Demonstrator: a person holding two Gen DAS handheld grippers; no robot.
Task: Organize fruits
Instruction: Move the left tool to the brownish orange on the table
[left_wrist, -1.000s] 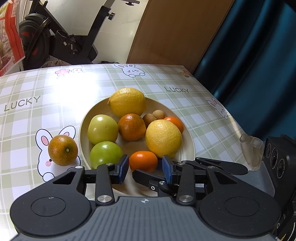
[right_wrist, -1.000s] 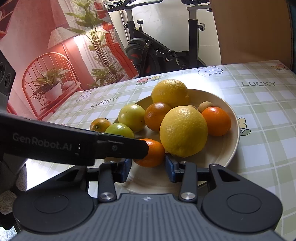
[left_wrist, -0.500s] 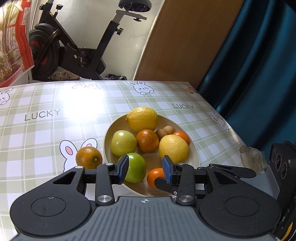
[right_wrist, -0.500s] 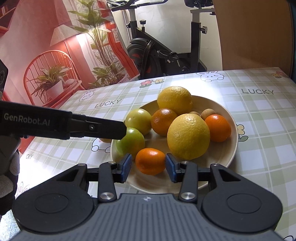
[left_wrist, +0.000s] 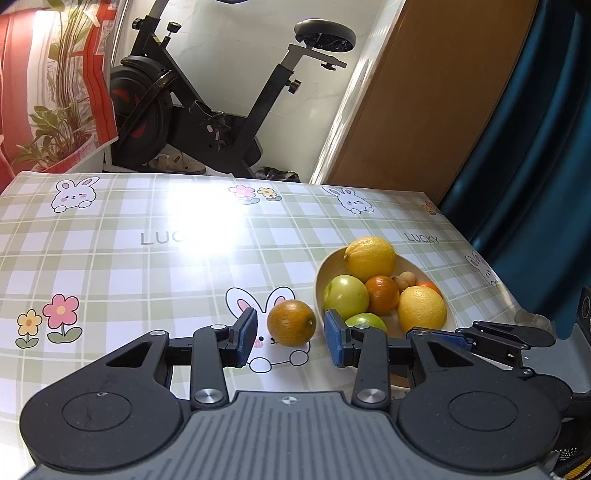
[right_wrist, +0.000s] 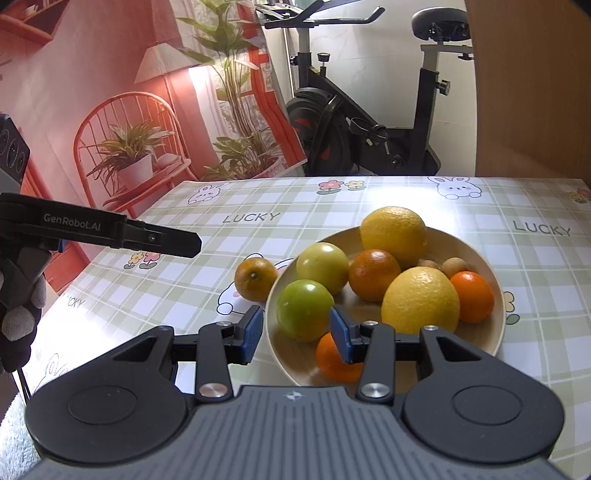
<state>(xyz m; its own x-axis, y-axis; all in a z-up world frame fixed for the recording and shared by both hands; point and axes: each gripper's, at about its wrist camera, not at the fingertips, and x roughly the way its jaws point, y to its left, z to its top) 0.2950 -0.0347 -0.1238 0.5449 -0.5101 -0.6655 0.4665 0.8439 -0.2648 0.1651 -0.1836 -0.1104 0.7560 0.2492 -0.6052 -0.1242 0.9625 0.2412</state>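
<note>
Beige round ceramic bowl on the green-checked worktop holds: 2 yellow lemons, 2 green apples, 3 oranges, 2 small brown longans. 1 dull orange lies on the worktop just beside the bowl. Cloth print: "LUCKY". Left gripper, marked "GenRobot.AI", and right gripper: jaws parted, holding nothing.

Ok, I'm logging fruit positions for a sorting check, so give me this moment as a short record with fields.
surface: checked tablecloth
bowl: two lemons, two green fruits, oranges, small brown fruits
outside bowl: loose orange on the cloth, beside the bowl's rim
left gripper: jaws apart, empty, lined up with the loose orange
right gripper: jaws apart, empty, above the bowl's near edge
background: exercise bike
</note>
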